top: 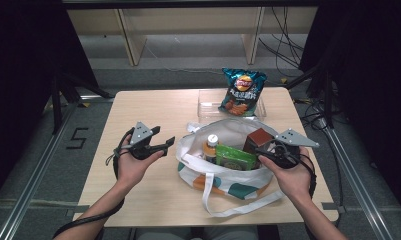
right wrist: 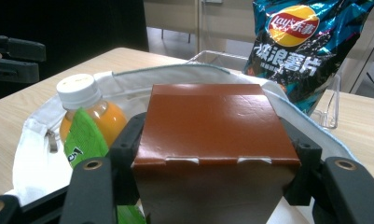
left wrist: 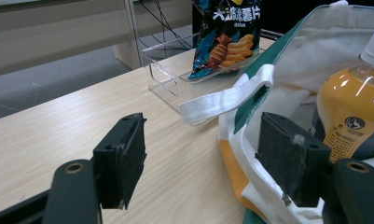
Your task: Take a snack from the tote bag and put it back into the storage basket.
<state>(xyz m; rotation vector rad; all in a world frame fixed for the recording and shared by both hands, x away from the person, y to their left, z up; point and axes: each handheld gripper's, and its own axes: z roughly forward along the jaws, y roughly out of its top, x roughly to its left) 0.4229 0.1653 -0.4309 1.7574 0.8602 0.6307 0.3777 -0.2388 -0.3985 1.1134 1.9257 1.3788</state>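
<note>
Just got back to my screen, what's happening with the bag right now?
A person holds a hand-held gripper in each hand. The right hand-held gripper has its jaws around a brown box standing in the open tote bag, beside a juice bottle and a green packet. The left hand-held gripper is open beside the bag, holding nothing. A chip bag leans in a clear tray behind.

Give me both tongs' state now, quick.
Left tongs: open, empty, beside the tote bag.
Right tongs: closed on the brown box in the bag.
</note>
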